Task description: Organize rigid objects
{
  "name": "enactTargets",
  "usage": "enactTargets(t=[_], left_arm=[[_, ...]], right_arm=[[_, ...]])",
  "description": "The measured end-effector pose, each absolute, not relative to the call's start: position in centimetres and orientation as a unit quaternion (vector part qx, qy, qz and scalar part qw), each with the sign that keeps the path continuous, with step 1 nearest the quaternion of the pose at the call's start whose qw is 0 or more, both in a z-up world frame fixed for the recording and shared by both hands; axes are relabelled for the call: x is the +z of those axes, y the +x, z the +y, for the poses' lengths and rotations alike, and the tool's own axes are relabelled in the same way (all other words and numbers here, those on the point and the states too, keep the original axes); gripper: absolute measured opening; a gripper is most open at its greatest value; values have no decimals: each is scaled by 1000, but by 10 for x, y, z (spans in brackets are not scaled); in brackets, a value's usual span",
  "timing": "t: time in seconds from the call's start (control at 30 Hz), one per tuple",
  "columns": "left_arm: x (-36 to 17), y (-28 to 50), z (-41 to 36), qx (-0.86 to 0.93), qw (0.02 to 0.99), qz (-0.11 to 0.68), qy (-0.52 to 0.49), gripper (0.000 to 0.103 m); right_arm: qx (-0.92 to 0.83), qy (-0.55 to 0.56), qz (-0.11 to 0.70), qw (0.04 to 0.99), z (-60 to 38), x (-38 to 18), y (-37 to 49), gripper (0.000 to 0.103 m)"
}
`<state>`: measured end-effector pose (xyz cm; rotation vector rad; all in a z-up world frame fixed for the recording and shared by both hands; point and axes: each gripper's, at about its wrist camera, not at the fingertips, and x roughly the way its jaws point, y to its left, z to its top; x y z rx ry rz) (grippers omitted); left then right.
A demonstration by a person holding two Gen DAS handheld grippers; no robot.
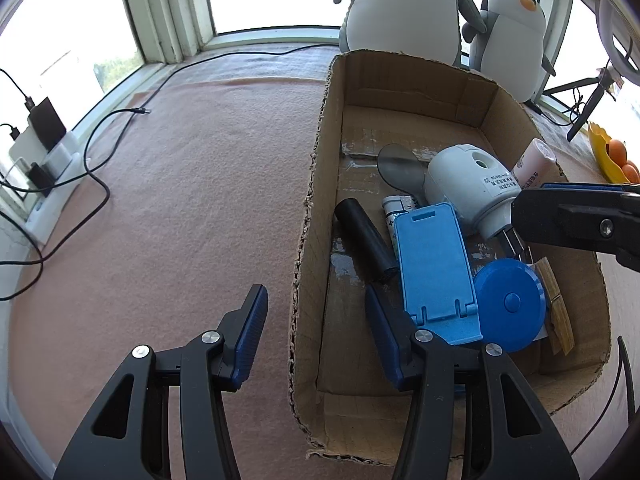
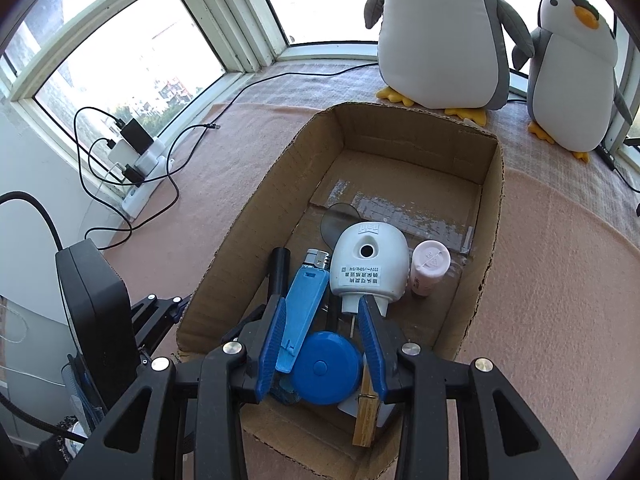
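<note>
An open cardboard box [image 1: 416, 80] [image 2: 400, 120] stands on a pink blanket. In it lie a white plug-in device [image 1: 464, 184] [image 2: 368, 264], a light-blue phone stand [image 1: 436, 272] [image 2: 304, 300], a round blue tape measure [image 1: 508, 304] [image 2: 324, 368], a black cylinder [image 1: 364, 240] [image 2: 280, 268], a pink bottle [image 1: 534, 160] [image 2: 428, 268], a lighter [image 2: 318, 258] and a wooden clothespin [image 1: 558, 316] [image 2: 366, 412]. My left gripper [image 1: 316, 300] is open astride the box's left wall, pads clear of it. My right gripper [image 2: 322, 312] [image 1: 520, 216] hovers open over the device's plug end, gripping nothing.
Two plush penguins [image 2: 440, 32] [image 2: 572, 72] stand behind the box by the window. A power strip with chargers [image 2: 140, 160] and loose cables [image 1: 100, 184] lies at the left. A tripod leg [image 1: 588, 108] and a yellow dish of oranges [image 1: 612, 156] are at the right.
</note>
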<state>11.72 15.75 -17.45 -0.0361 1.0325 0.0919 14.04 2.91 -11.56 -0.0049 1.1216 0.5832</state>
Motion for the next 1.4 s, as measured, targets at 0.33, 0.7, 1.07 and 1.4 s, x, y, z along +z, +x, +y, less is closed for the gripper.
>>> enactTargets(t=[0.33, 0.7, 1.07, 1.4], left_arm=[[-175, 116, 159, 44, 869, 493, -16, 51], [-174, 116, 159, 45, 868, 495, -13, 51], [-154, 110, 165, 68, 877, 476, 3, 51], [-93, 71, 147, 57, 904, 423, 0, 63]], right_arm=[[273, -3, 519, 810, 20, -112, 128, 51], [248, -12, 500, 830, -5, -101, 109, 63], [200, -8, 477, 856, -43, -81, 89, 69], [142, -1, 423, 895, -80, -45, 52, 72]])
